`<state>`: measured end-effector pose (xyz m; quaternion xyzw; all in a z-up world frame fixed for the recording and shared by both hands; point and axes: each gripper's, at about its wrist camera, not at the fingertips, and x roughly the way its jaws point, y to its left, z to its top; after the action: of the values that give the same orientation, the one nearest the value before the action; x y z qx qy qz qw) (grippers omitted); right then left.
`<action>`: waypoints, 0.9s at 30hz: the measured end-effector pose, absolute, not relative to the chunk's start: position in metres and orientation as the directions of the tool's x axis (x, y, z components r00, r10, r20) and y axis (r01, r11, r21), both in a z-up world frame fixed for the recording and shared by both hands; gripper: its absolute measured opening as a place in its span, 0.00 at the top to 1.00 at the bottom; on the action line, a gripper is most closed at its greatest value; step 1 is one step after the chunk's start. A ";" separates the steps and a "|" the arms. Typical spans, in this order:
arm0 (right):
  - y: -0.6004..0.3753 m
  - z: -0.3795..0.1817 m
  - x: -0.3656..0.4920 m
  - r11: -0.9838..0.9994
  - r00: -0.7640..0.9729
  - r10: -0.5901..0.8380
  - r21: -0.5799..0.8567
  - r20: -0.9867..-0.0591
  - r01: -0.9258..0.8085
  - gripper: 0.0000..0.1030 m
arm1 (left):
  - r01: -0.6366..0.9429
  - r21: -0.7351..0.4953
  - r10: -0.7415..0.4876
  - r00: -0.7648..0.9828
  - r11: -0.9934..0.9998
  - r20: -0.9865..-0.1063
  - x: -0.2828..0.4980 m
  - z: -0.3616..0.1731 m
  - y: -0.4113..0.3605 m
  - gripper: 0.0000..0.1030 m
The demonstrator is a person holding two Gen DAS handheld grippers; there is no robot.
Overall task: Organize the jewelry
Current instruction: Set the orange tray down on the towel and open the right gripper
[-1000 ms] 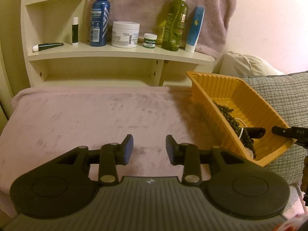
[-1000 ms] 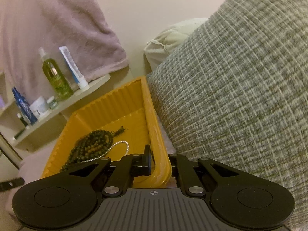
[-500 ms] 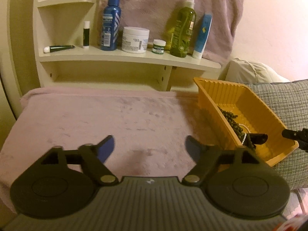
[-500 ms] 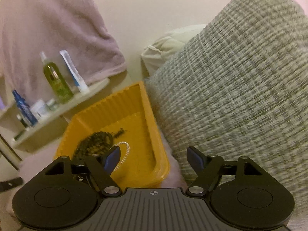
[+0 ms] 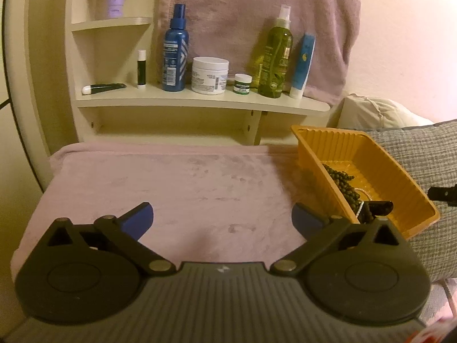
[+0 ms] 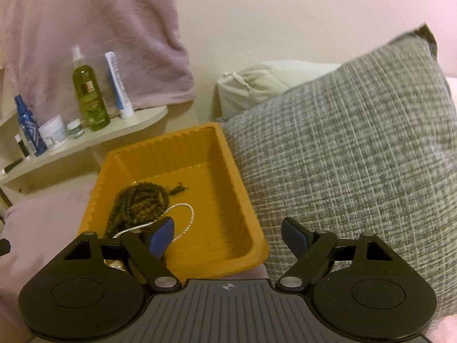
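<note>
You are holding the right gripper [image 6: 227, 234] spread wide over the near end of the yellow tray [image 6: 242, 188], gripping nothing. The left gripper [image 5: 222, 218] is likewise gaping above the pink blanket [image 5: 182, 183]. Dark beads [image 6: 137, 203] and what is probably a pearl strand [image 6: 187, 214] are lying in the tray, beside the grey cushion [image 6: 357, 157].

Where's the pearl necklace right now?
In the right wrist view, the pearl necklace lies inside the yellow tray, left of the grey pillow, draped beside the dark bead strand.
</note>
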<state>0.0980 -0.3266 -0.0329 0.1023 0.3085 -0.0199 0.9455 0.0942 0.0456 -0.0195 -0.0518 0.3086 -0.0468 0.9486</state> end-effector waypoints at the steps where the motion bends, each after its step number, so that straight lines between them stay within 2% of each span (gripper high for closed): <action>1: -0.322 -0.030 0.096 0.980 0.810 0.025 0.174 -0.586 0.095 0.18 | 0.054 -0.126 -0.118 0.802 0.991 -0.586 0.093 -0.019 0.047 0.01; 12: -0.261 -0.008 0.072 0.983 0.782 0.128 0.185 -0.610 -0.017 0.16 | -0.009 -0.118 -0.069 0.768 0.993 -0.637 0.068 -0.006 0.059 0.01; 19: -0.227 -0.021 0.051 0.975 0.734 0.200 0.203 -0.649 -0.087 0.16 | -0.017 -0.097 -0.053 0.738 0.995 -0.673 0.042 -0.007 0.054 0.01; 27: -0.215 -0.039 0.040 0.975 0.702 0.214 0.189 -0.679 -0.115 0.16 | -0.024 -0.085 -0.046 0.680 0.996 -0.731 0.023 -0.022 0.041 0.01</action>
<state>0.0403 -0.2148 -0.0395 0.0665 0.3756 0.0894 0.9201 0.0226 0.0410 -0.0220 -0.0435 0.3996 -0.0060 0.9156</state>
